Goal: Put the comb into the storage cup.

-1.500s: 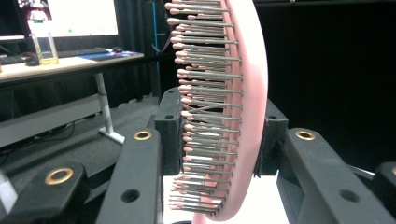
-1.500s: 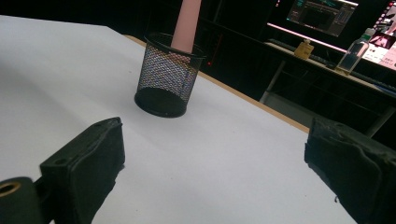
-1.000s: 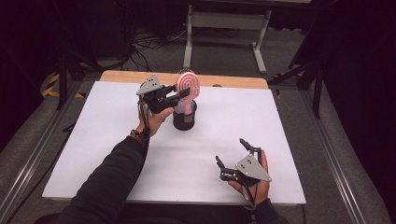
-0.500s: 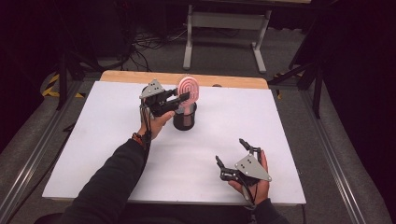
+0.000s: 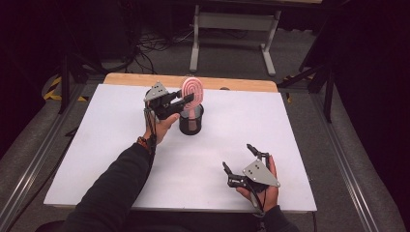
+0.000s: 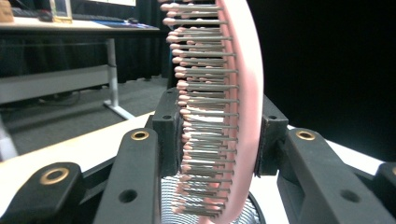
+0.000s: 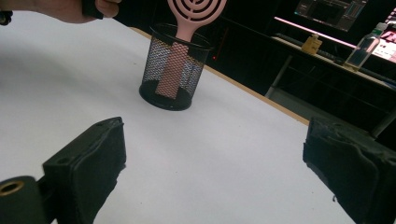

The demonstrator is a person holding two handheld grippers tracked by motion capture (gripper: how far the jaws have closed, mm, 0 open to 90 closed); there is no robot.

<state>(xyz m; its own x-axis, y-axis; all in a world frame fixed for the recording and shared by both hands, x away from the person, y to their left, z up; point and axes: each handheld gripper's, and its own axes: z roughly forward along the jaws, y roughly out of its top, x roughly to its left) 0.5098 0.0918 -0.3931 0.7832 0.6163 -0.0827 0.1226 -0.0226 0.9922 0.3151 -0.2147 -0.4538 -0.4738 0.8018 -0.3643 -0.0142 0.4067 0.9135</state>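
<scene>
A pink hairbrush stands upright with its handle inside a black mesh cup at the middle back of the white table. My left gripper reaches in from the cup's left and is shut on the brush head. In the left gripper view the pads squeeze the brush from both sides, bristles facing left, with the cup's rim below. My right gripper rests open on the table at the near right, nothing between its jaws. The right gripper view looks past its own jaws to the cup and brush.
A white sheet covers the table, with a wooden strip along the far edge. Beyond it stands a grey desk frame on a dark floor with cables. Black metal rails run along both sides of the table.
My left gripper and the brush have shifted slightly down and to the right over the cup. The right hand has stayed where it was.
</scene>
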